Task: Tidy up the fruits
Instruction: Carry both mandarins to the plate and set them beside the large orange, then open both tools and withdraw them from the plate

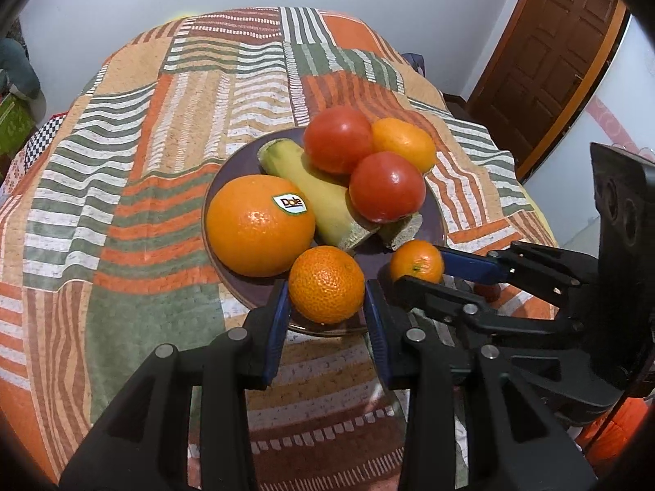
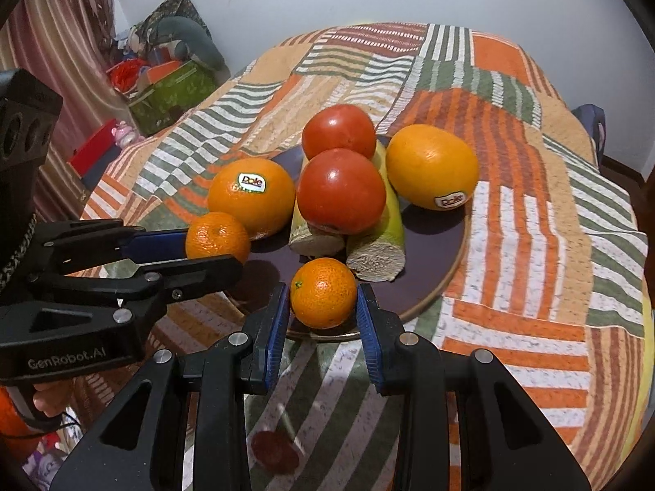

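A dark purple plate (image 1: 432,208) (image 2: 434,253) holds two oranges with stickers (image 1: 260,225) (image 2: 432,165), two red tomatoes (image 1: 387,192) (image 2: 340,190) and two pale green cut stalks (image 1: 323,200) (image 2: 378,253). My left gripper (image 1: 326,298) is shut on a small mandarin (image 1: 326,284) at the plate's near edge; it also shows in the right wrist view (image 2: 217,251) holding that mandarin (image 2: 217,235). My right gripper (image 2: 323,305) is shut on a second small mandarin (image 2: 323,292) over the plate's rim; in the left wrist view it (image 1: 421,270) grips that mandarin (image 1: 416,262).
The plate sits on a table under a striped orange, green and white patchwork cloth (image 1: 163,163) (image 2: 532,245). A brown wooden door (image 1: 544,61) stands at the right. Boxes and clutter (image 2: 163,82) lie beyond the table's left edge. A white wall is behind.
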The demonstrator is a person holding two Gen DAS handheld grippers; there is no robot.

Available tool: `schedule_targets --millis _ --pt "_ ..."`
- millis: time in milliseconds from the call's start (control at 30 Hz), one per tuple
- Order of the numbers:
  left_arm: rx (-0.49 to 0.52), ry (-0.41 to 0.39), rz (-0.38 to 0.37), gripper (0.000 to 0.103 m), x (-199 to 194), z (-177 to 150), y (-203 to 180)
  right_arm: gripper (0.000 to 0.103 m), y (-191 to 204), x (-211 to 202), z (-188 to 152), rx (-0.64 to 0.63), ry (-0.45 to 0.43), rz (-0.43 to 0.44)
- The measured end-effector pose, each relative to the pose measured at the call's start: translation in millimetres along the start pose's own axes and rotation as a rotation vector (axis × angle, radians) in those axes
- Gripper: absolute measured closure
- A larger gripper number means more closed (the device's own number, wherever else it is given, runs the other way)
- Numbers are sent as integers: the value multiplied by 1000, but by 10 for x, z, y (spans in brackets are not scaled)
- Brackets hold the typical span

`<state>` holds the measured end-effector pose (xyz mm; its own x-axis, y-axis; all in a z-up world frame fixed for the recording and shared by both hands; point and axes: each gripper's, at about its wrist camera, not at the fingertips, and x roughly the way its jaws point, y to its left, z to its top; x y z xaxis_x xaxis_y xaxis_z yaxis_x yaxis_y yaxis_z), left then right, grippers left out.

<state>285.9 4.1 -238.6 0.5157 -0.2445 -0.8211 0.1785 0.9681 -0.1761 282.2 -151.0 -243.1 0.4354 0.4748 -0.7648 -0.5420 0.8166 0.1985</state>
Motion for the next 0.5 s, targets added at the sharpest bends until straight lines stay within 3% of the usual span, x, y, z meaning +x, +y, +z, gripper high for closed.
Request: schedule_targets --millis 500 --pt "-26 42 -10 67 147 -40 58 72 0 94 -4 -7 23 -4"
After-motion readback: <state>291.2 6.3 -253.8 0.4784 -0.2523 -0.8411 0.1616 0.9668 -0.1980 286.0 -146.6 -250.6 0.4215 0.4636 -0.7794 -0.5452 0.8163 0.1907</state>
